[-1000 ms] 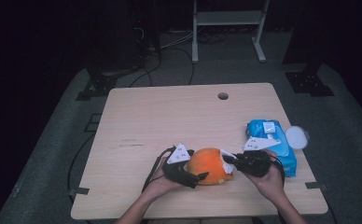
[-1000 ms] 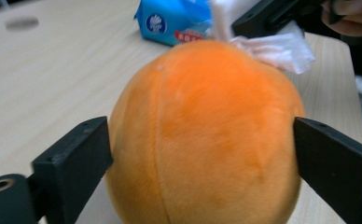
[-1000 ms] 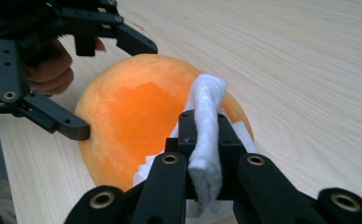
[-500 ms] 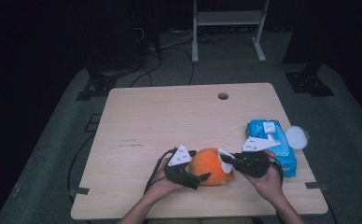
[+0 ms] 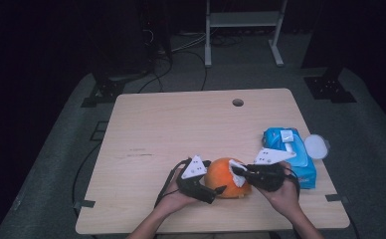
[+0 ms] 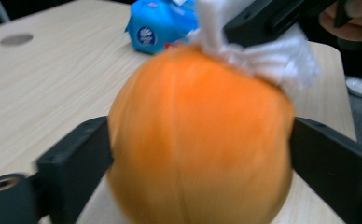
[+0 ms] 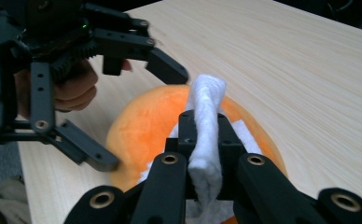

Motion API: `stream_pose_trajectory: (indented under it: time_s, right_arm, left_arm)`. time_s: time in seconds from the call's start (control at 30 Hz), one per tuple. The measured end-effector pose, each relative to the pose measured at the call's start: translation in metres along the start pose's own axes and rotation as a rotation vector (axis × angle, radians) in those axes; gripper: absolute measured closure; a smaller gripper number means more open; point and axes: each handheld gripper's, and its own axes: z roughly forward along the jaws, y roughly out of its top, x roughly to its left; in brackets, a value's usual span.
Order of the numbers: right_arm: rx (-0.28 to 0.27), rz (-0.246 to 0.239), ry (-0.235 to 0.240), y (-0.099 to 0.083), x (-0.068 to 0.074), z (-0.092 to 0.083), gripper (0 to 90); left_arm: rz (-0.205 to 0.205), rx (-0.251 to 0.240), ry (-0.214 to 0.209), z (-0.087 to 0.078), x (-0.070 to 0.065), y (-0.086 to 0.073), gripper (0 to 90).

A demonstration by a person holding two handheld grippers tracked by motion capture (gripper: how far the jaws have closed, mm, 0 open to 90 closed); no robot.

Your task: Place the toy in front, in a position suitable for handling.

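Note:
An orange plush ball (image 5: pixel 223 177) rests on the wooden table (image 5: pixel 181 129) near its front edge. My left gripper (image 5: pixel 212 180) comes in from the left, and its jaws have just been opening with the ball (image 6: pixel 198 140) between them, one jaw on each side. From the right, my right gripper (image 5: pixel 237 174) is shut on a folded white wipe (image 7: pixel 207 98) and holds it against the top of the ball (image 7: pixel 137 130). The wipe (image 6: pixel 263 51) drapes over the ball's upper right in the left gripper view. The left gripper (image 7: pixel 144 119) straddles the ball in the right gripper view.
A blue pack of wipes (image 5: pixel 288 154) lies just right of the right hand, with a round white lid (image 5: pixel 316 146) at the table's right edge. A cable hole (image 5: pixel 238 102) sits near the far edge. A metal stand (image 5: pixel 243 30) is on the floor beyond.
The left gripper's jaws have spread a little around the orange ball. Both hands and the ball stay where they were.

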Motion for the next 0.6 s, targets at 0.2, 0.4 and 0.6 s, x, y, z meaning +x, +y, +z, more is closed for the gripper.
stream_pose_trajectory:
  time_s: [0.2,0.4,0.6]
  right_arm:
    - [0.012,-0.025,-0.022,0.003,0.01,0.003,84.2]
    - [-0.015,-0.059,0.077,0.011,0.033,0.007,84.1]
    - [-0.023,-0.063,0.021,0.011,0.023,0.002,84.1]
  left_arm:
    - [0.012,0.032,-0.001,-0.001,-0.002,0.003,23.1]
    - [0.11,0.027,0.001,-0.009,-0.011,0.014,29.1]
    - [0.061,-0.005,-0.009,-0.008,-0.003,0.007,17.8]
